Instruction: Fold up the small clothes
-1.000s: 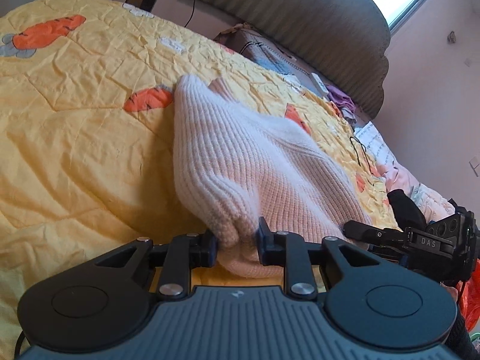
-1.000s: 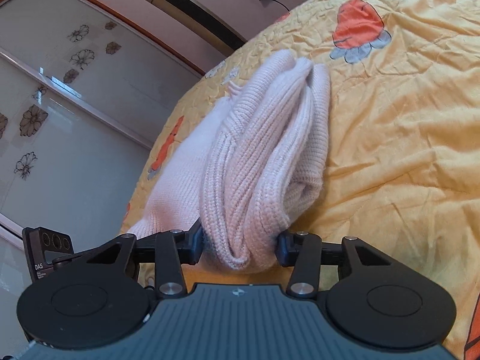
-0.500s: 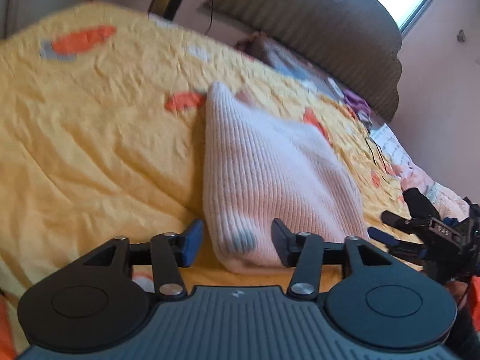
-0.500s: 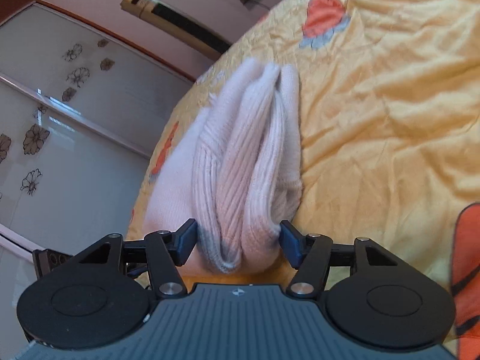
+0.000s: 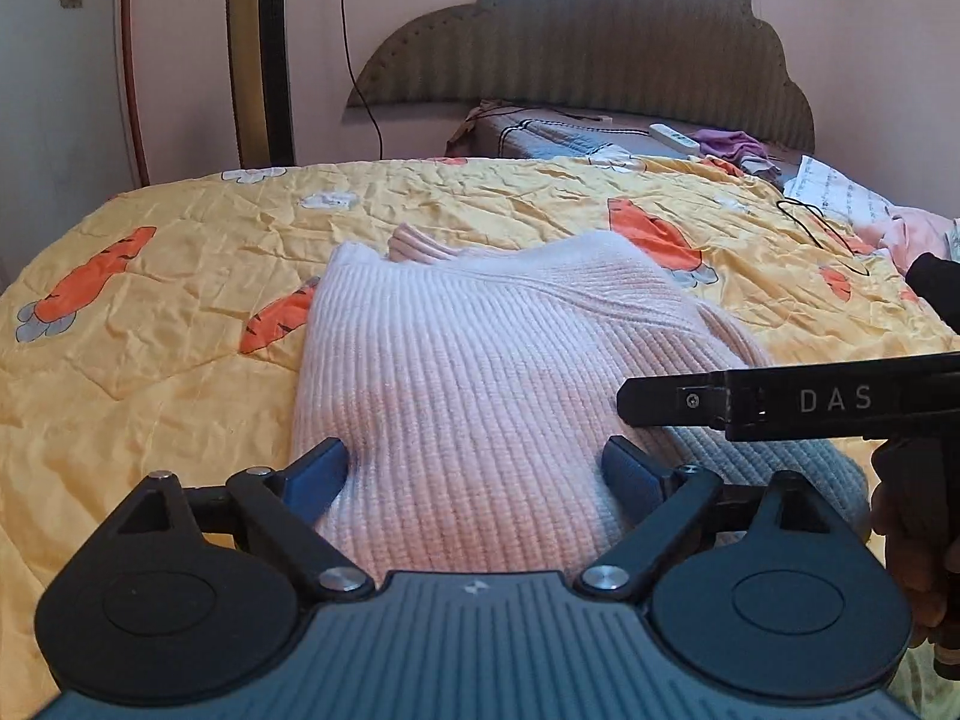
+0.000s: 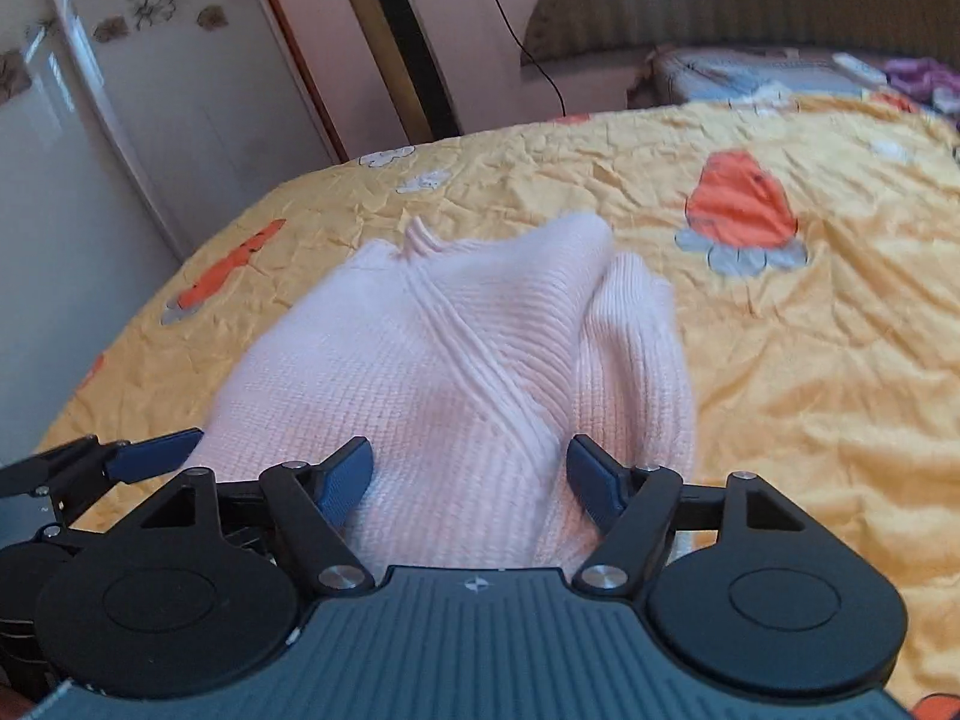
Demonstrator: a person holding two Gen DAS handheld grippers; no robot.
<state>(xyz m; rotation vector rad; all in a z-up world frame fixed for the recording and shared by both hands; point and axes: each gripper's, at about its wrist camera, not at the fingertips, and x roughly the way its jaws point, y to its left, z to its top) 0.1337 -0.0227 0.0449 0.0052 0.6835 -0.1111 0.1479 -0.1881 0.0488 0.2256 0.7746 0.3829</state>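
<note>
A pale pink ribbed knit sweater (image 5: 480,372) lies folded on the yellow carrot-print quilt (image 5: 150,360); it also shows in the right wrist view (image 6: 456,372). My left gripper (image 5: 474,474) is open, its blue pads on either side of the sweater's near edge. My right gripper (image 6: 471,477) is open too, over the same near edge. The right gripper's body shows at the right of the left wrist view (image 5: 798,402), and the left gripper's fingers (image 6: 156,459) show at the left of the right wrist view.
A padded headboard (image 5: 600,48) and pillows with a purple cloth (image 5: 729,144) lie at the far end. A tall tower fan (image 5: 261,54) and a wardrobe (image 6: 90,120) stand to the left. A black cord (image 5: 822,234) lies on the quilt at right.
Both grippers have opened and let go of the sweater's edge. The sweater has dropped flat on the quilt, and both cameras have levelled out and swung toward the headboard.
</note>
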